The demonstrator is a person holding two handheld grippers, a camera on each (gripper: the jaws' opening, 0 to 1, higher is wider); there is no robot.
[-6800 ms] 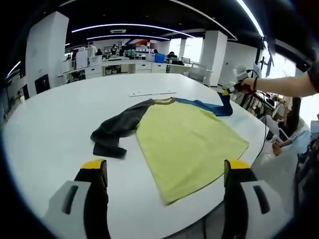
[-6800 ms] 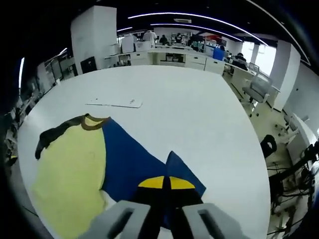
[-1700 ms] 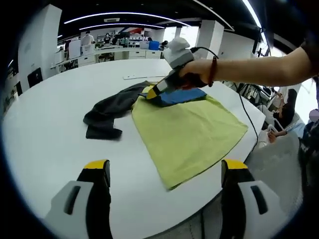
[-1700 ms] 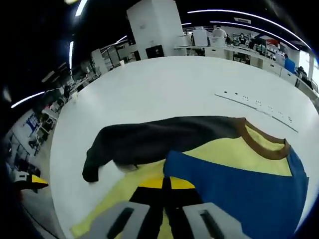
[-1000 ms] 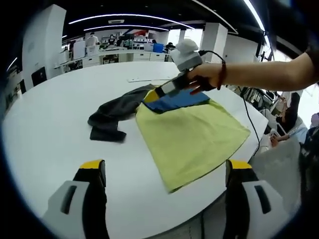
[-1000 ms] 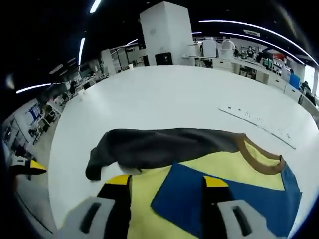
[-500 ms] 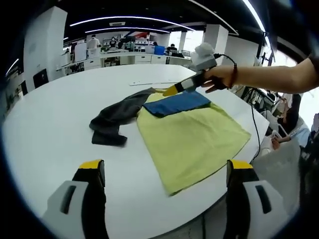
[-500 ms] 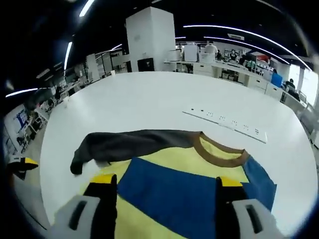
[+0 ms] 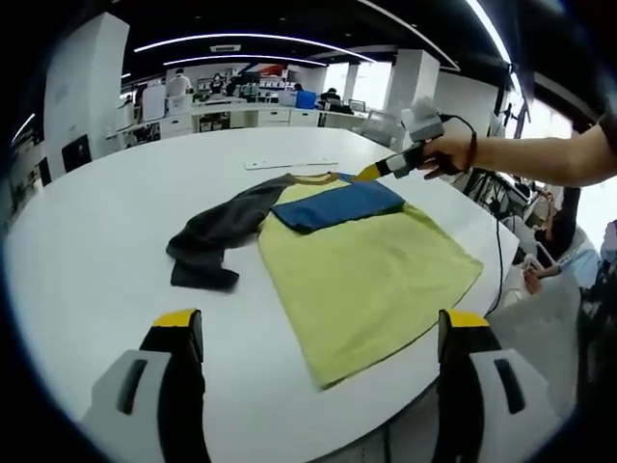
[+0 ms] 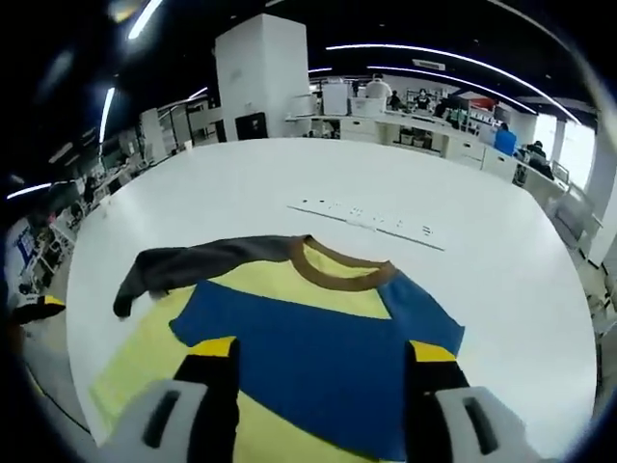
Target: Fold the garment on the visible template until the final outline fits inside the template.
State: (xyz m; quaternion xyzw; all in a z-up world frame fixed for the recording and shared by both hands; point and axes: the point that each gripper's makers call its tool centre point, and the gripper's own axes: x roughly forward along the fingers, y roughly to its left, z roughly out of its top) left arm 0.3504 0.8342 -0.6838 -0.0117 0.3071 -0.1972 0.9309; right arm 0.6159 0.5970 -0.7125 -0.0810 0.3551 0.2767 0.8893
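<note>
A yellow shirt (image 9: 371, 275) lies flat on the white round table (image 9: 106, 203). Its blue sleeve (image 9: 339, 204) is folded across the chest, just below the brown collar (image 10: 342, 271). The dark grey sleeve (image 9: 214, 241) trails out to the left, bunched at its end. My left gripper (image 9: 320, 323) hovers open near the table's front edge, short of the shirt's hem. My right gripper (image 10: 323, 352) stands open above the blue sleeve (image 10: 308, 347), holding nothing. In the left gripper view the right gripper (image 9: 371, 174) hangs in a person's hand, just right of the collar.
A thin white strip (image 10: 371, 220) with dark dots lies on the table beyond the collar. The shirt's hem (image 9: 386, 352) reaches close to the table's front right edge. Office chairs and a seated person (image 9: 564, 246) are off the table's right side. Desks line the far wall.
The right gripper carried the blue sleeve from the far right across the chest, opened, let it go, and has drawn back to the right. The sleeve now lies flat.
</note>
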